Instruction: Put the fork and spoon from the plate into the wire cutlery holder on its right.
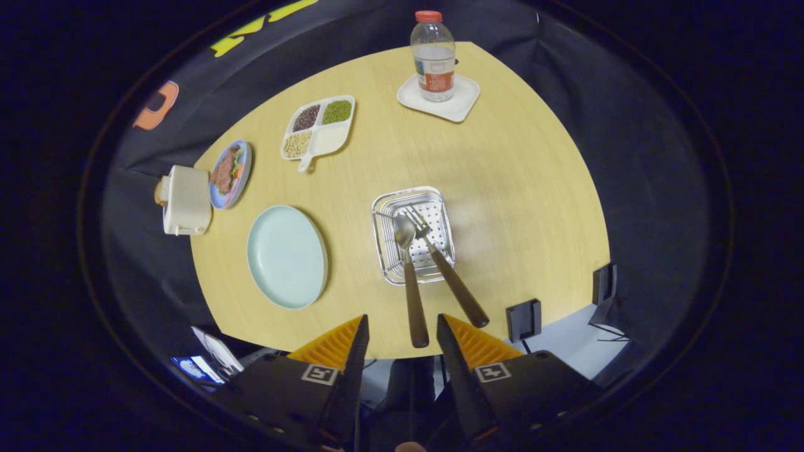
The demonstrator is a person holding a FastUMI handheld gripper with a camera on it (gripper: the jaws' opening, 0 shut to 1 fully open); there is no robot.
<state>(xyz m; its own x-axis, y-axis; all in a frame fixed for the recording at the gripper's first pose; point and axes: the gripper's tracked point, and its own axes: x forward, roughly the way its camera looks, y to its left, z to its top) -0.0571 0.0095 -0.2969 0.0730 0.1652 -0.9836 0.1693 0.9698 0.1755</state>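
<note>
**Ana:** Claw [402, 329] first: where does it stand?

**Ben:** Raised above the near edge of the round pale wooden surface [515, 188], fingers spread wide, gripping nothing. The brown end of one handle shows in the gap between the fingertips, but neither finger appears to touch it.

**Ana:** Which handle?

**Ben:** The steel spoon with the brown handle [408, 270]. Its long axis runs almost straight away from the claw, bowl at the far end inside the square wire cutlery holder [386, 251]. Just right of the spoon lies the steel fork with a brown handle [443, 263], angled so its handle end swings out to the right while its tines sit by the spoon's bowl in the holder.

**Ana:** So both are in?

**Ben:** Heads in the holder, handles leaning over its near rim. I judge the task done, or nearly.

**Ana:** And the plate?

**Ben:** The round pale green plate [287, 257] lies left of the holder, bare.

**Ana:** What does the coming move turn on?

**Ben:** Both handles point back at the claw, so a straight retreat along the spoon's axis should clear them; drifting right risks nudging the fork's handle.
</note>
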